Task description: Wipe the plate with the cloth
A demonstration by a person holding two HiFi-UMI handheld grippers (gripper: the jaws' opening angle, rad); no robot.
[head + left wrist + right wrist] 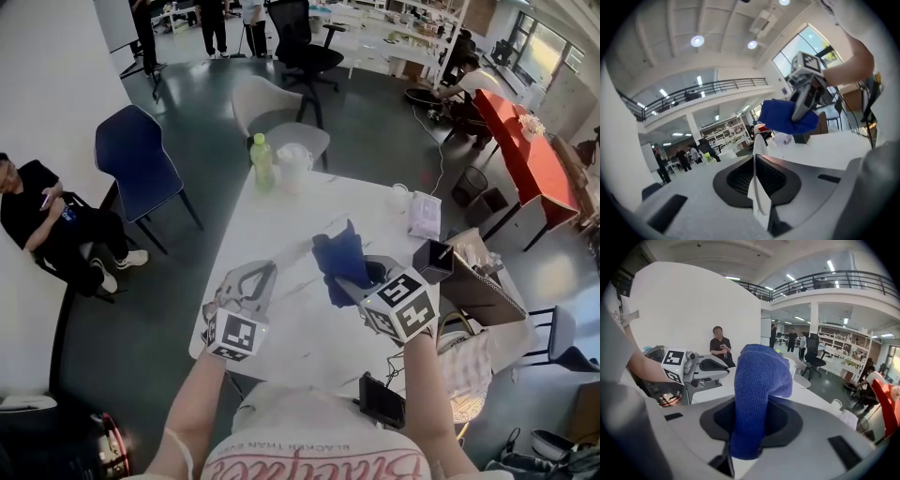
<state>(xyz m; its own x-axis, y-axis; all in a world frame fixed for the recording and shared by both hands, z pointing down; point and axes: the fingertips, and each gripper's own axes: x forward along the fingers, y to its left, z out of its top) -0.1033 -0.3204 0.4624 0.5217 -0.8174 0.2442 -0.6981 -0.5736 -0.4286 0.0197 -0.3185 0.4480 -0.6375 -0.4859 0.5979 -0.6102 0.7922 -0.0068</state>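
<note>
My left gripper [263, 274] is shut on the rim of a thin white plate [758, 197]. The plate shows edge-on between the jaws in the left gripper view and is hard to make out against the white table [309, 342] in the head view. My right gripper [352, 286] is shut on a blue cloth [339, 261], which stands up out of its jaws in a thick fold [759, 380]. The two grippers hang above the table a short way apart, the cloth [783, 117] to the right of the plate and not touching it. Each gripper shows in the other's view: the right gripper [806, 96], the left gripper [701, 369].
At the table's far end stand a green bottle [262, 161] and a clear tub [293, 167]. A white packet [425, 214], a small cup [399, 195] and a black box [433, 261] sit at the right. A dark device [382, 400] lies at the near edge. A person [47, 220] sits at the left.
</note>
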